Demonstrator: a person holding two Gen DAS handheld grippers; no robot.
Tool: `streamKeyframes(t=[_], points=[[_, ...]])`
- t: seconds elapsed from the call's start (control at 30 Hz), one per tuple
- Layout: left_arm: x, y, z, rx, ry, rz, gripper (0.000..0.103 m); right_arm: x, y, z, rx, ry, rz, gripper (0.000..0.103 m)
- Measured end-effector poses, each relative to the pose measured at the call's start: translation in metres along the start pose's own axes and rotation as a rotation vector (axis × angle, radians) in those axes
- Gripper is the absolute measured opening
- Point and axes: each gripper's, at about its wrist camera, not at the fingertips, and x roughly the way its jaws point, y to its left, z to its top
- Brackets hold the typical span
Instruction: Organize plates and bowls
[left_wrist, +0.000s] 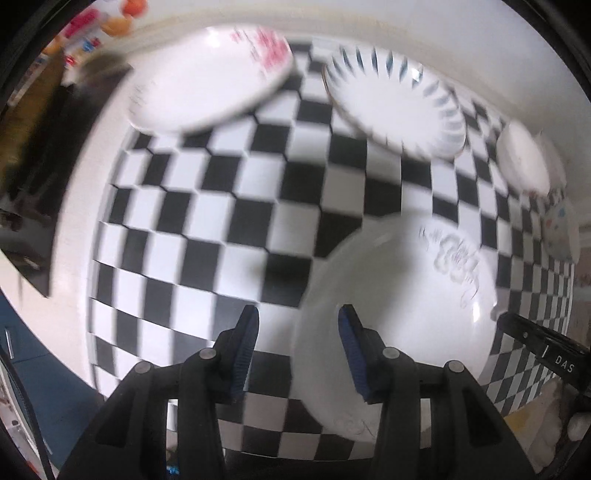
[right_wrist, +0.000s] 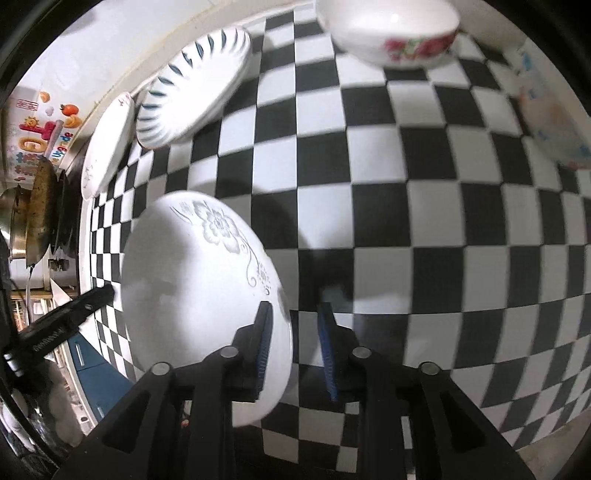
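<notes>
Straddling the grey-flowered plate (right_wrist: 199, 288) rim, right gripper (right_wrist: 295, 350) jaws apart.
Left gripper (left_wrist: 299, 350) jaws apart over the checkered tabletop (left_wrist: 221, 206).

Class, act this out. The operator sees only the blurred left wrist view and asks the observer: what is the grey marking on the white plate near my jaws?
Observer: The right wrist view shows it sharply. It is a grey flower with curling stems on the round white ceramic plate.
Operator: What is the right gripper doing?
Observer: The right gripper has its jaws open, with the plate's rim between them, not clamped.
Operator: Is the far bowl plain white?
Observer: No, the white ceramic bowl has red roses on its outer wall.
</notes>
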Motion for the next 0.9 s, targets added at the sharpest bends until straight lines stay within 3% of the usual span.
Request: streamKeyframes(t=[0.13, 0.2, 0.27, 0.33, 0.43, 0.67, 0.9], points=[[-0.045, 0.020, 0.014, -0.023, -0.144, 0.030, 0.048, -0.032, 0.022, 0.008, -0.069, -0.065, 0.015, 0.048], [-0.058, 0.033, 0.025, -0.051, -0.194, 0.027, 0.055, -0.048, 0.042, 0.018, -0.097, -0.105, 0.055, 0.074], [-0.064, 0.049, 0.038, -0.085, -0.224, 0.012, 0.064, -0.059, 0.067, 0.031, -0.109, -0.158, 0.124, 0.087], [-0.063, 0.075, 0.054, -0.126, -0.238, 0.008, 0.065, -0.060, 0.093, 0.048, -0.119, -0.169, 0.186, 0.087], [-0.052, 0.112, 0.086, -0.186, -0.221, -0.012, 0.065, -0.047, 0.139, 0.081, -0.151, -0.133, 0.211, 0.087], [0.002, 0.196, 0.155, -0.309, -0.118, -0.097, 0.064, 0.009, 0.226, 0.174, -0.209, -0.087, 0.134, 0.087], [0.053, 0.221, 0.199, -0.296, -0.037, -0.122, 0.057, 0.081, 0.267, 0.246, -0.224, 0.000, 0.069, 0.079]])
